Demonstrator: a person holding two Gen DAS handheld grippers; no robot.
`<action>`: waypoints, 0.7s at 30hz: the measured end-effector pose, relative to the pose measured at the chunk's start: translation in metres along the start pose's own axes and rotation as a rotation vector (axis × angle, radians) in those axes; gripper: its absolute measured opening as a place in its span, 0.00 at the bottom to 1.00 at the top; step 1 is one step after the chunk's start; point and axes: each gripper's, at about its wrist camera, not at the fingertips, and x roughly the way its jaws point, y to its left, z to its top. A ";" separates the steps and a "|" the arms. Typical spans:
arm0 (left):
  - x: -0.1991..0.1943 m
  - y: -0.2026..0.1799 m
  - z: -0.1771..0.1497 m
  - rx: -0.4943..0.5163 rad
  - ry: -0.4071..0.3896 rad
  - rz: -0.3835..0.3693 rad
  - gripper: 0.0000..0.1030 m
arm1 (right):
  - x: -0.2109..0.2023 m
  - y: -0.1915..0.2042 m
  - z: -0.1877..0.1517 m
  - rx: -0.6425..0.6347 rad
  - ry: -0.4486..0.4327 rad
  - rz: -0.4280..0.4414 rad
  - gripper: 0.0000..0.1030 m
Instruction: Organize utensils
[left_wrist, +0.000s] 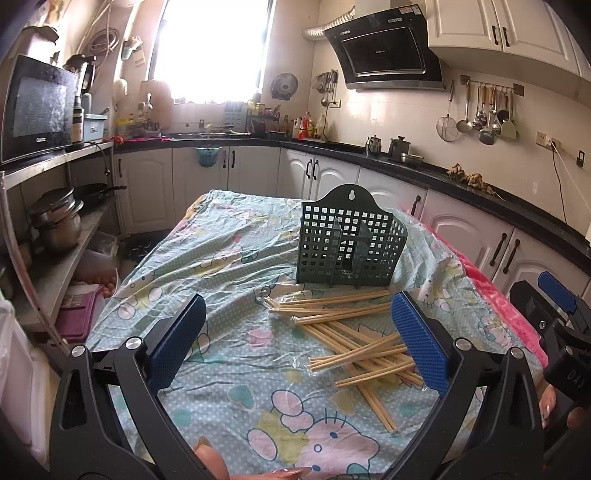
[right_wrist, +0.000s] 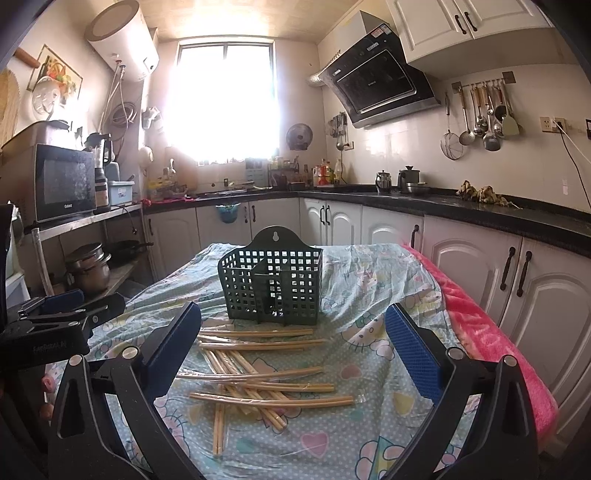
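Pale bamboo chopsticks (right_wrist: 258, 373), plastic-sleeved, lie crisscrossed before dark green lattice plastic holder (right_wrist: 273, 284). Left tongs (left_wrist: 299, 343) and right tongs (right_wrist: 293, 354) gape wide, empty. Risk: slick sleeves slipping, neighbours dragged.

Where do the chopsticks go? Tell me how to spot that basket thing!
Find the table draped in a cartoon-cat cloth in the middle of the kitchen. Behind the scattered chopsticks stands the dark green basket. It is the only upright thing on the cloth, with square grid holes, dividers inside and a rounded hanging tab on top.
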 end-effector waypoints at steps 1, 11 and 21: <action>0.000 0.000 0.000 0.000 -0.002 -0.001 0.90 | 0.000 0.001 0.000 -0.001 0.000 0.000 0.94; -0.001 -0.002 0.001 0.000 -0.004 -0.003 0.90 | 0.000 0.000 0.000 0.001 -0.002 0.000 0.94; -0.001 -0.002 0.001 -0.001 -0.004 -0.003 0.90 | -0.001 0.000 0.000 0.001 0.002 0.001 0.94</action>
